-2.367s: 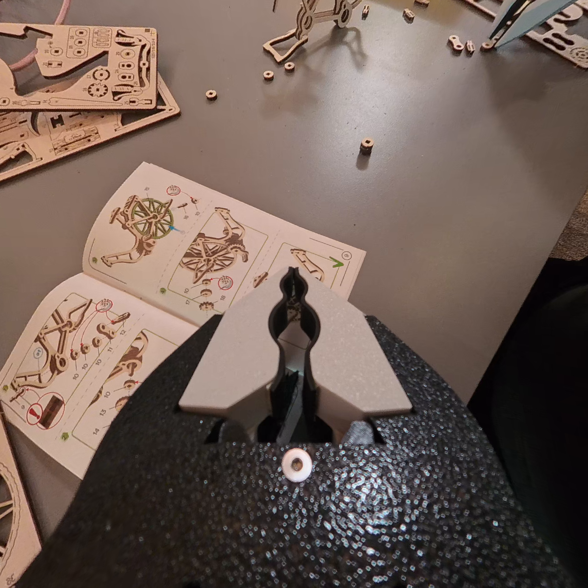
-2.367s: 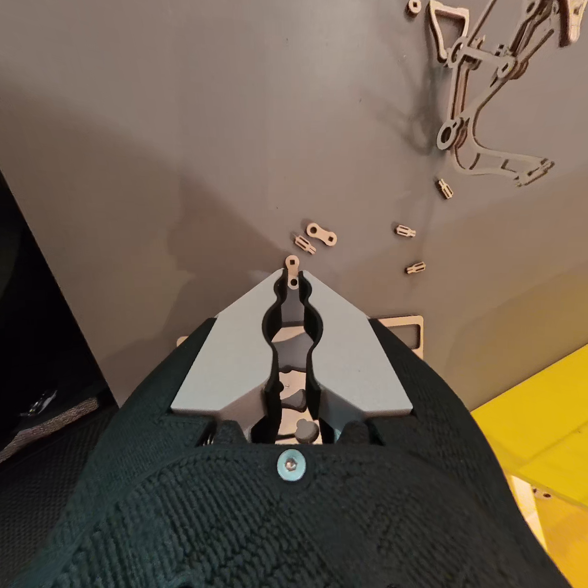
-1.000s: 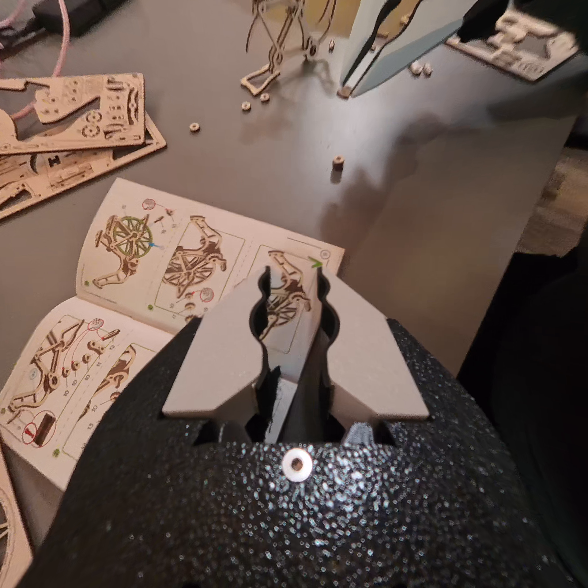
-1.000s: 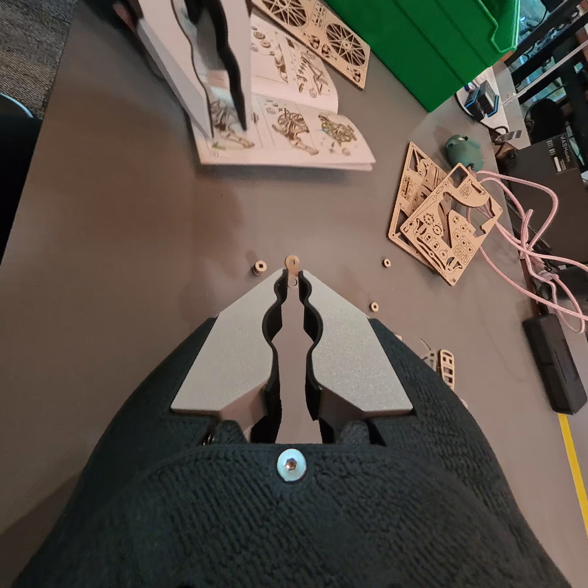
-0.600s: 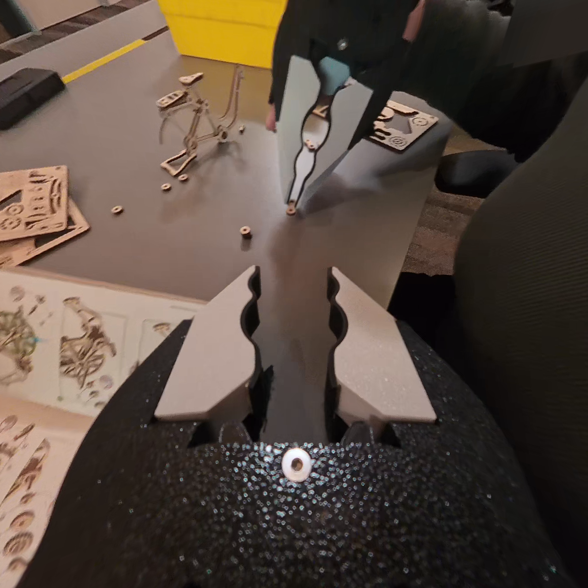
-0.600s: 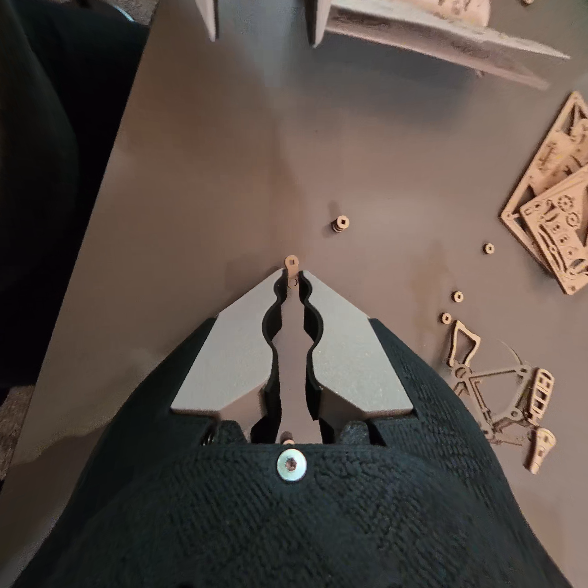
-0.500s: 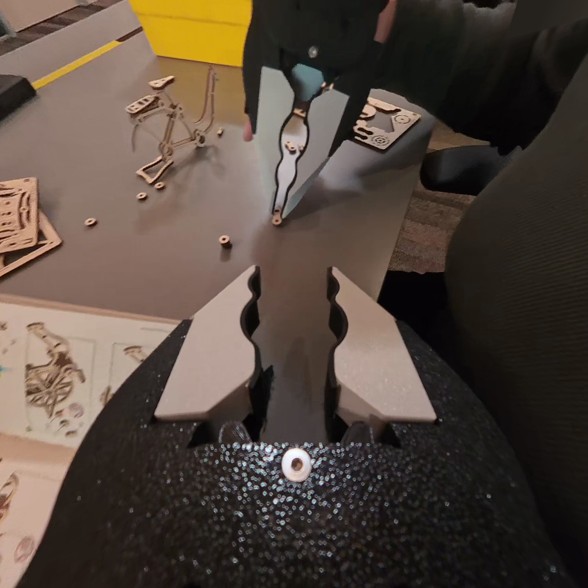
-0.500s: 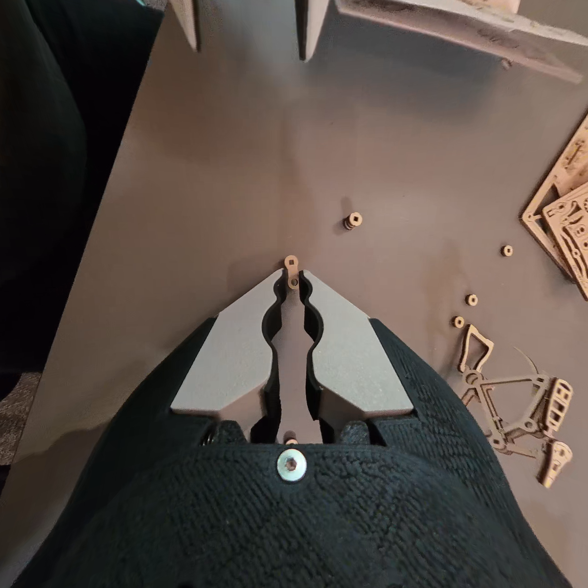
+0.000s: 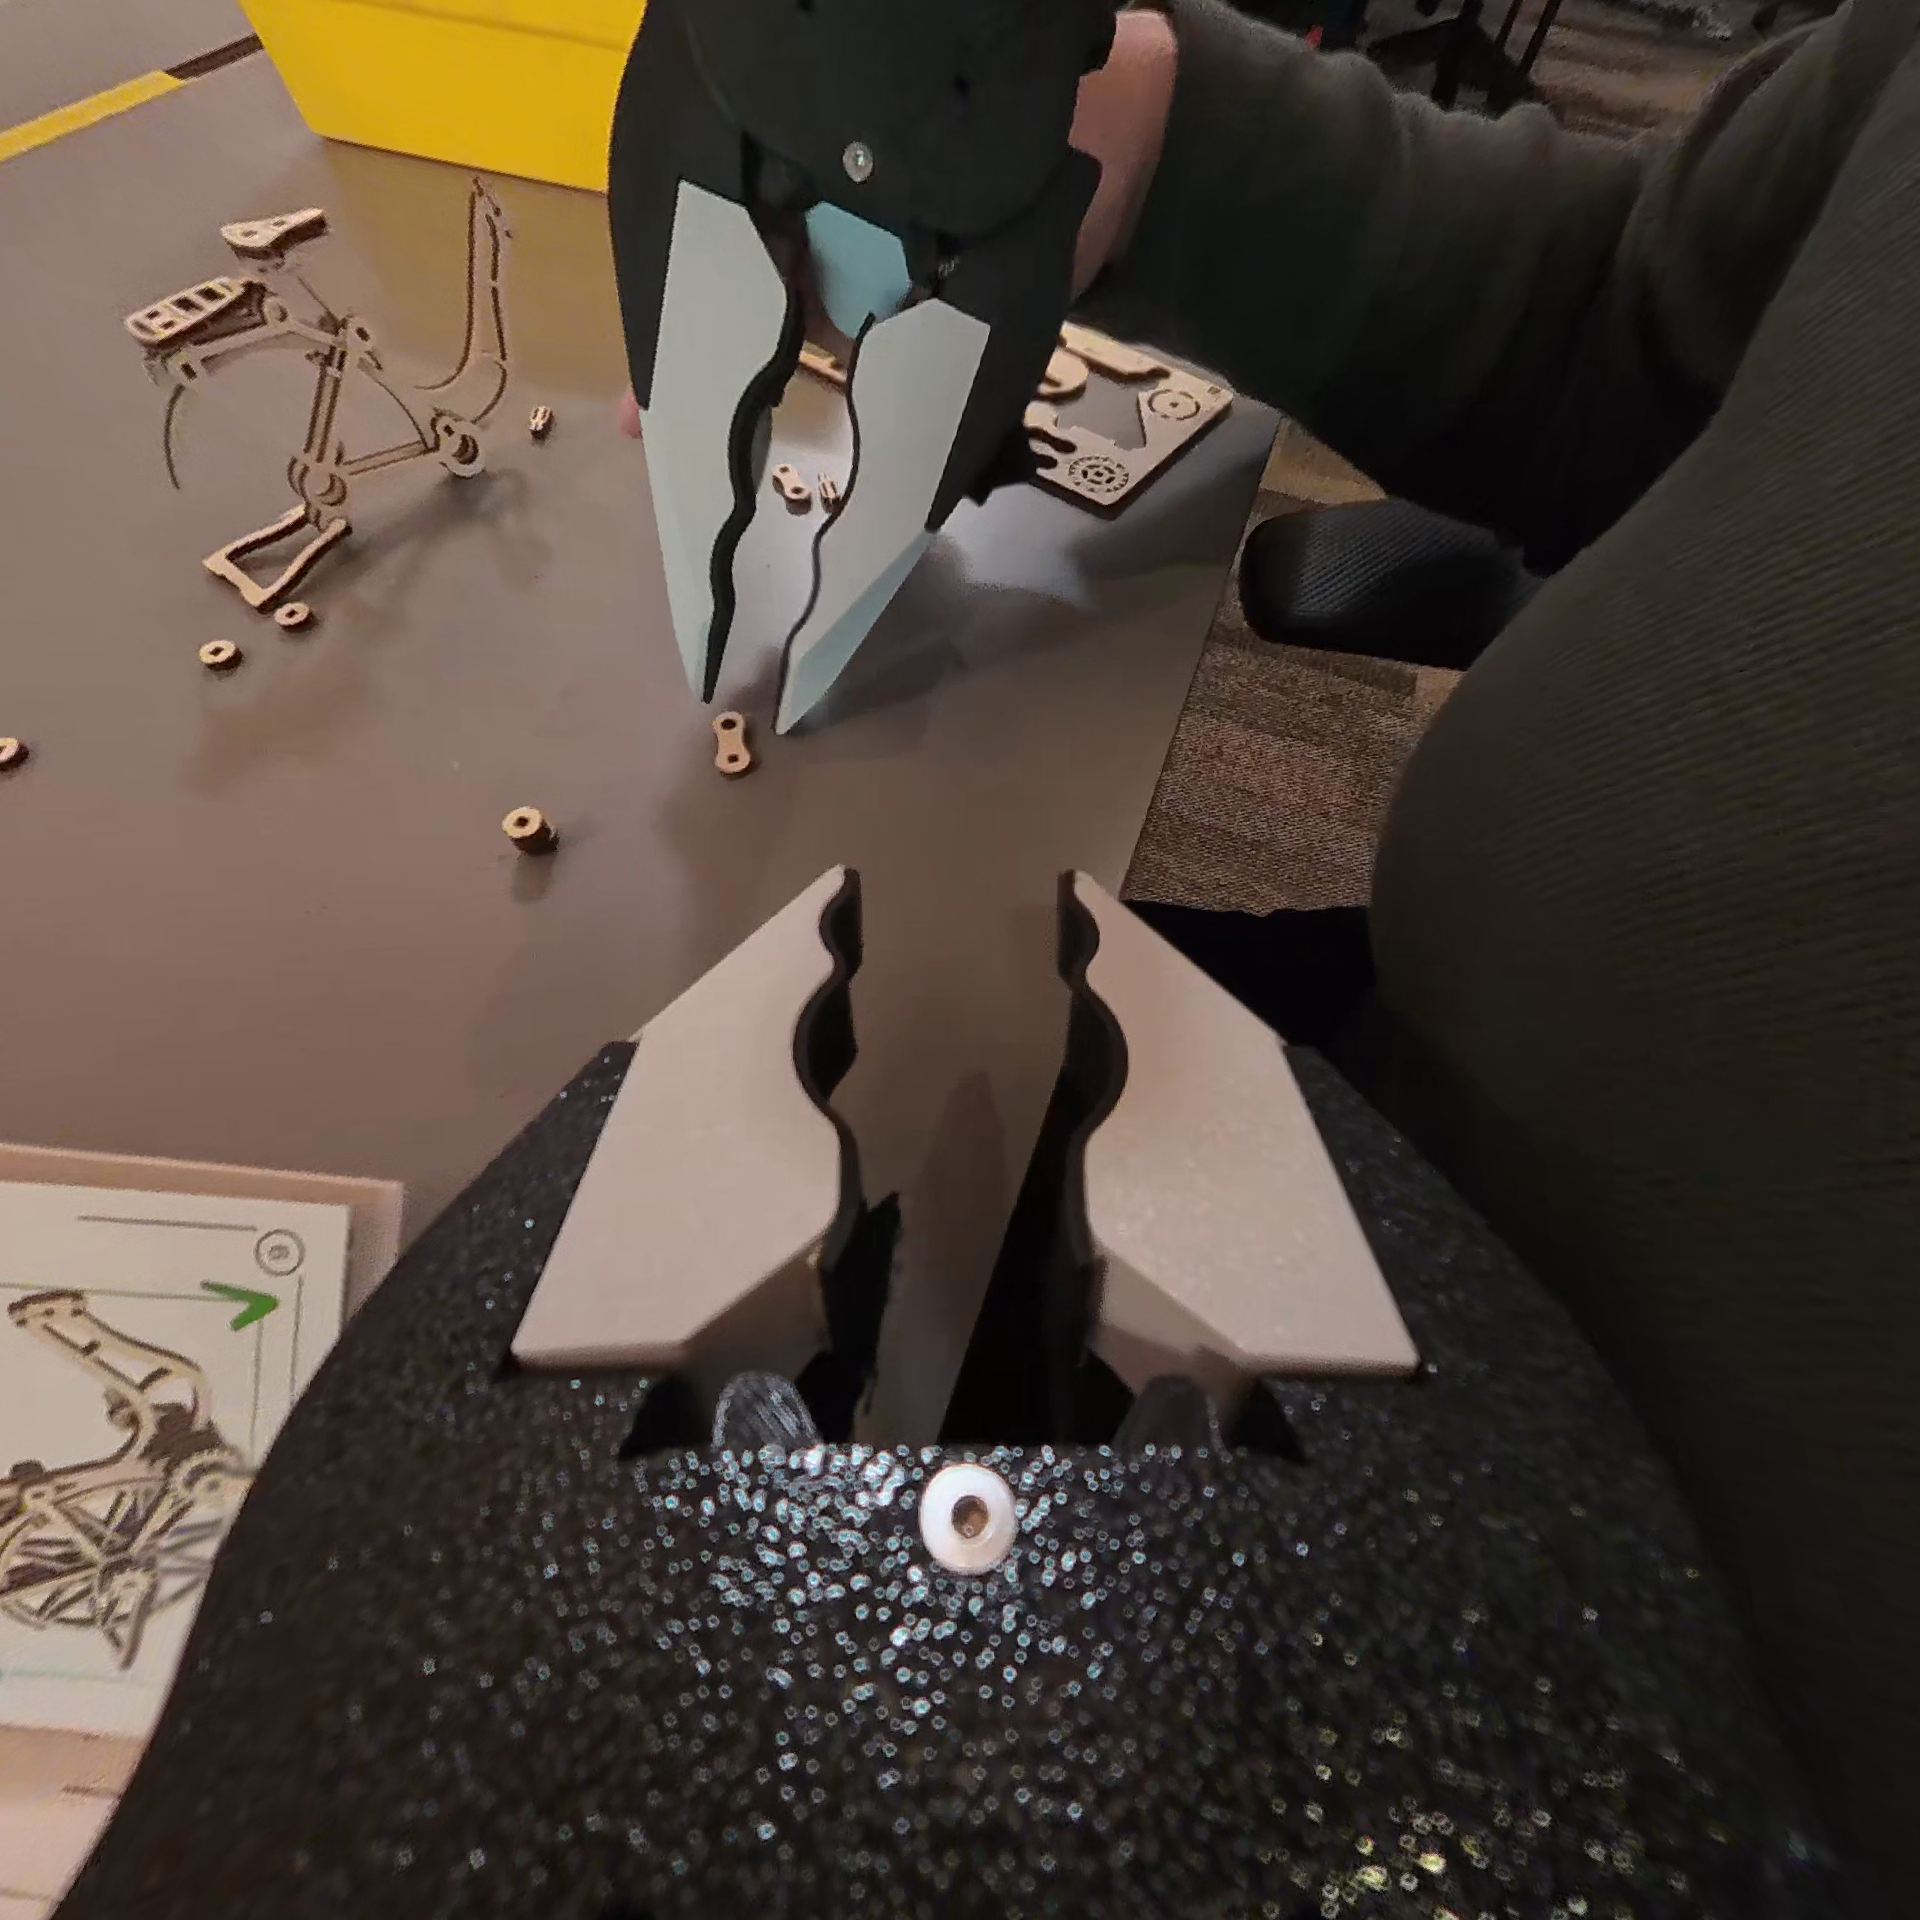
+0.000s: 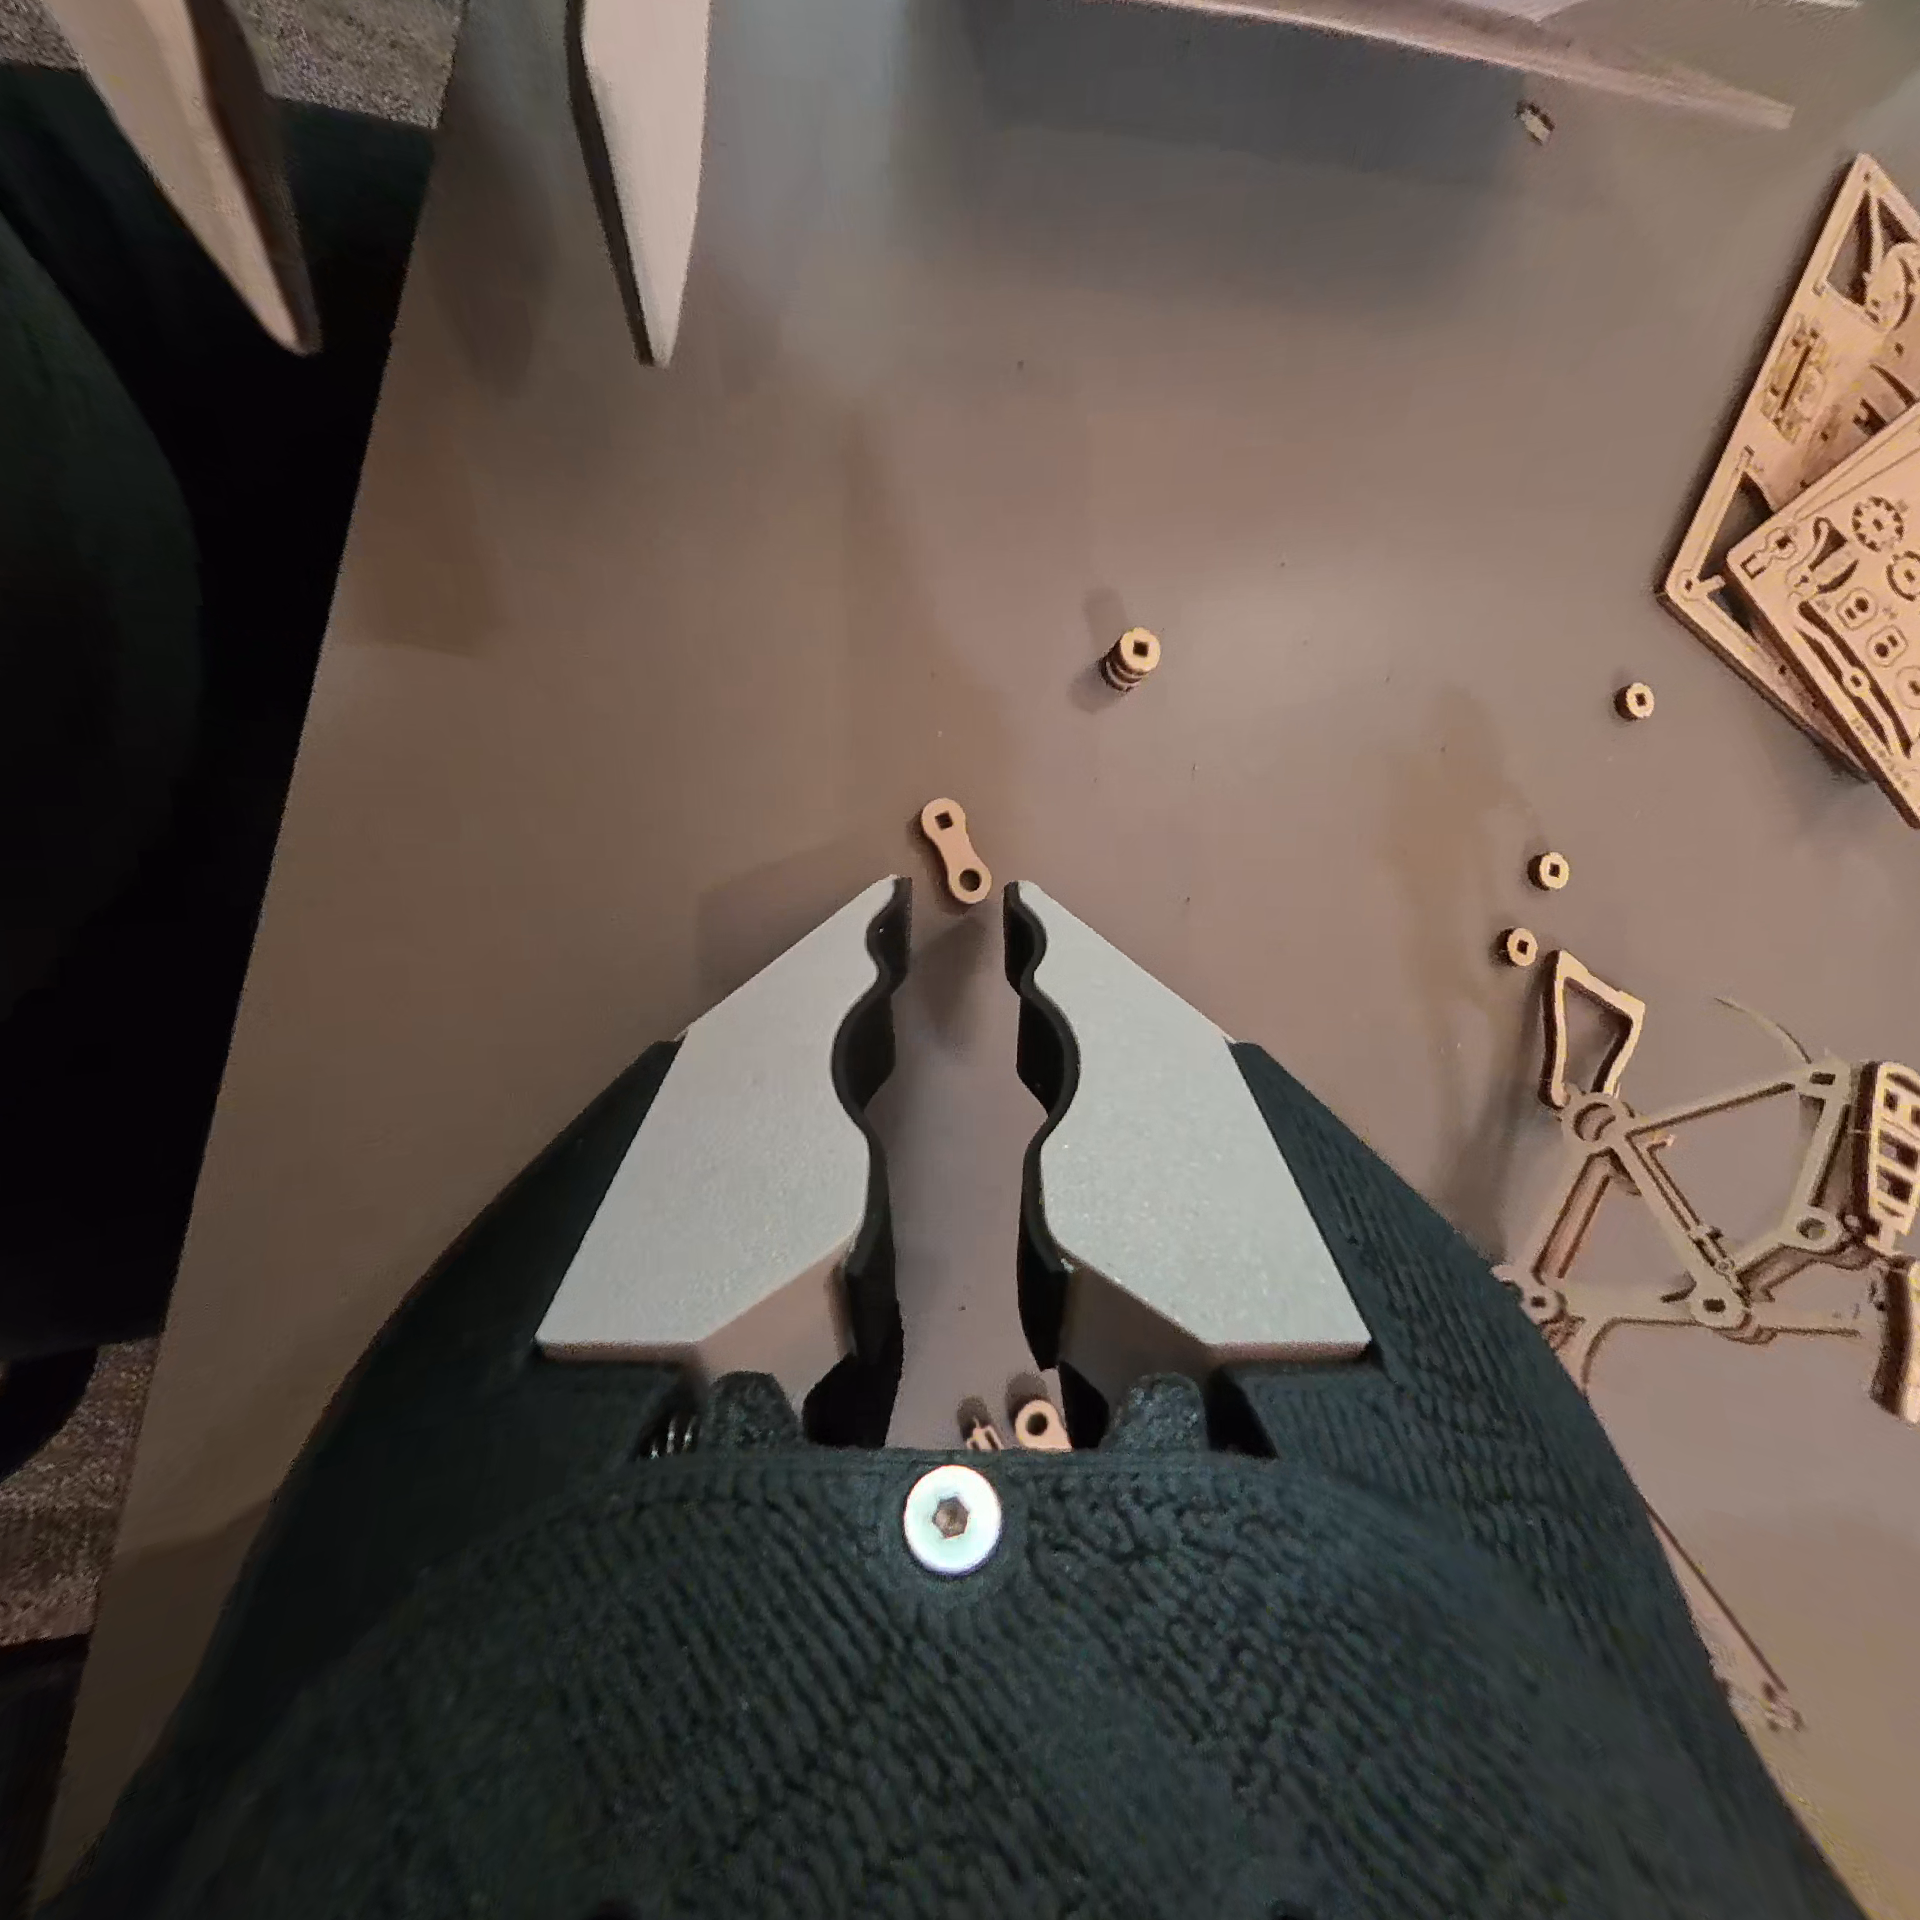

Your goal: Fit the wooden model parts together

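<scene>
- Two grippers face each other over the brown worktop (image 9: 312, 935), and neither holds anything.
- The right gripper (image 10: 956, 888) has its jaws a little apart; in the left wrist view it (image 9: 750, 712) points steeply down with its tips close to the worktop surface.
- A small wooden link (image 10: 954, 864) — flat, with a hole at each end — lies on the worktop just ahead of the right gripper's tips, in line with the gap but not between the pads; from the other side it (image 9: 732, 742) sits just beside the lower tip.
- The left gripper (image 9: 958, 888) is wide open and empty, well apart from the link, its tips showing at the top of the right wrist view (image 10: 468, 348).
- A small stacked wooden spool (image 10: 1130, 659) stands ahead and to the right of the right gripper; it (image 9: 528, 829) lies ahead and left of the left gripper.
- A part-built wooden model frame (image 10: 1704, 1216) lies to the right of the right gripper, with loose washers (image 10: 1550, 871) near it.
- Punched wooden sheets (image 10: 1829, 582) lie farther right and ahead.
- An instruction booklet (image 9: 156, 1455) lies open just left of the left gripper — partly hidden by its body.
- A yellow bin (image 9: 436, 83) sits far ahead of the left gripper.
</scene>
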Demonstrator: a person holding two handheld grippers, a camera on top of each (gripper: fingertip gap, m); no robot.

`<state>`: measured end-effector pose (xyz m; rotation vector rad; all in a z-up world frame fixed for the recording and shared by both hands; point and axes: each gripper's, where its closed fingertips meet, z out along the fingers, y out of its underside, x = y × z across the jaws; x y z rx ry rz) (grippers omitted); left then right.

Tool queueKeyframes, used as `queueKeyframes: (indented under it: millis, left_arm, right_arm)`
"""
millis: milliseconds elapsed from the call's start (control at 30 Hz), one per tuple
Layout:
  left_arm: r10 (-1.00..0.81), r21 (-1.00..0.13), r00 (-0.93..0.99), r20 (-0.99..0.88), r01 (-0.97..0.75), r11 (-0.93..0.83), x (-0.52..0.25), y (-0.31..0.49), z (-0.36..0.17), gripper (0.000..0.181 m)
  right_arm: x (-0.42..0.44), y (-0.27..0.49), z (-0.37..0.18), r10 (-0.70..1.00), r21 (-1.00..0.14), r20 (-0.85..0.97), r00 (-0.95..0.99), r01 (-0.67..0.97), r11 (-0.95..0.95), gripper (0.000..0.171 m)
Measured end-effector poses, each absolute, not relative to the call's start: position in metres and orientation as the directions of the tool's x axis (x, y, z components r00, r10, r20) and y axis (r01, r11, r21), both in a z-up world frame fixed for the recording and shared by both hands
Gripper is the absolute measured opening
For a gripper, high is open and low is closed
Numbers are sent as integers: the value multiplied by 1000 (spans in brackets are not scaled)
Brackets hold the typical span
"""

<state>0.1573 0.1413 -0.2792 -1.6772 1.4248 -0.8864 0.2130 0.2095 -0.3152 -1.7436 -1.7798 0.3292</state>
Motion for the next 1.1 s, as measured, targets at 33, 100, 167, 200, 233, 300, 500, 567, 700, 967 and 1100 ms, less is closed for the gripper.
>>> queueKeyframes:
  millis: [33,100,167,200,233,300,500,567,700,967,1100]
  left_arm:
    - [-990,-879,136,36,-467,-96,159,140,-278,37]
    - [-991,-883,126,35,-461,-90,162,136,-276,37]
    - [-991,-881,129,29,-465,-86,161,134,-276,37]
    - [-990,-879,136,25,-469,-87,160,135,-277,37]
    - [-989,-879,144,23,-469,-89,159,135,-278,37]
    - [-986,-881,166,26,-462,-101,157,138,-279,36]
    - [-974,-902,225,32,-414,-125,156,152,-273,33]
    - [-972,-906,233,27,-405,-122,155,155,-272,33]
    - [-972,-910,233,35,-395,-127,153,154,-274,33]
    - [-975,-913,215,53,-385,-134,154,150,-276,33]
    - [-976,-912,210,61,-385,-140,155,150,-278,33]
  right_arm:
    - [213,210,-315,965,-582,253,71,808,93,16]
    - [213,211,-315,963,-592,254,91,802,80,16]
    - [214,213,-315,963,-599,250,101,797,73,16]
    - [214,214,-315,963,-601,250,103,796,71,16]
    - [214,216,-315,963,-601,250,105,796,70,16]
    - [214,220,-315,961,-599,256,107,797,71,16]
    - [219,245,-313,917,-576,326,229,817,1,14]
    - [218,240,-305,912,-632,295,284,774,-37,15]
    - [212,218,-302,935,-741,161,315,665,-96,19]
    - [204,219,-315,916,-742,125,380,649,-168,24]
    - [203,220,-315,924,-737,121,363,656,-161,24]
